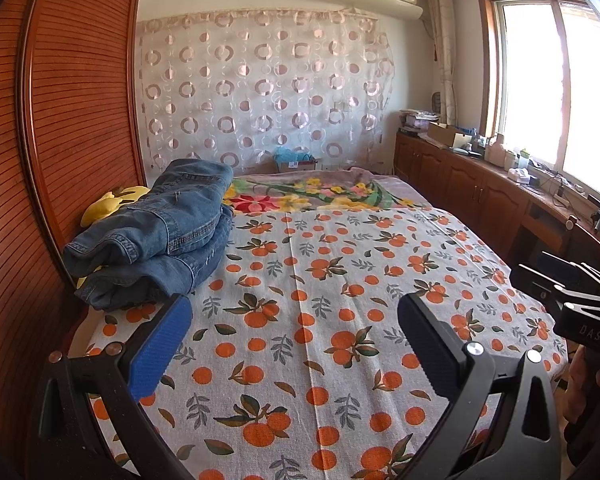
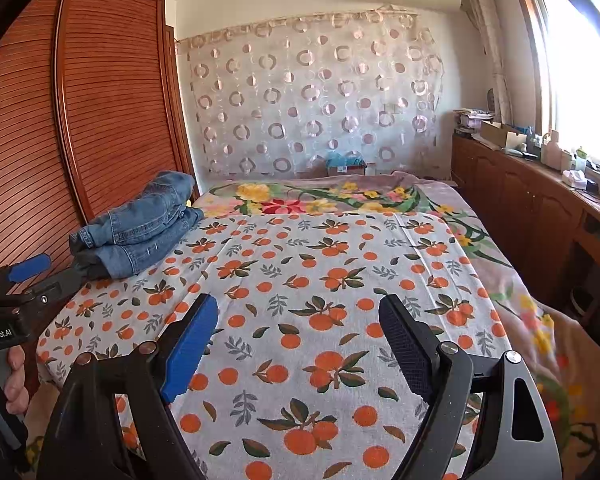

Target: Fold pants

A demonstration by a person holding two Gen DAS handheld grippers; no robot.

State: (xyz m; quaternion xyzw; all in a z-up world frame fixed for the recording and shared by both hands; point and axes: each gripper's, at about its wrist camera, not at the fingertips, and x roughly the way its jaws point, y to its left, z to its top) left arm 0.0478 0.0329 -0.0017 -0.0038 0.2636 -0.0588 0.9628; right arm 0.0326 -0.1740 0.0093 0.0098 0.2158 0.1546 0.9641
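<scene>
A stack of folded blue denim pants (image 1: 156, 236) lies at the far left of the bed, against the wardrobe; it also shows in the right wrist view (image 2: 140, 228). My left gripper (image 1: 296, 320) is open and empty, held above the orange-print sheet (image 1: 320, 320), with the stack just beyond its left finger. My right gripper (image 2: 300, 320) is open and empty over the sheet (image 2: 320, 280), well right of the stack. Each gripper shows at the edge of the other's view: the right one (image 1: 572, 296), the left one (image 2: 32, 276).
A brown slatted wardrobe (image 1: 60, 120) runs along the bed's left side. A yellow soft item (image 1: 112, 200) lies behind the pants. A floral blanket (image 1: 320, 192) covers the bed's far end. A low wooden cabinet (image 1: 480, 184) with clutter stands under the window on the right.
</scene>
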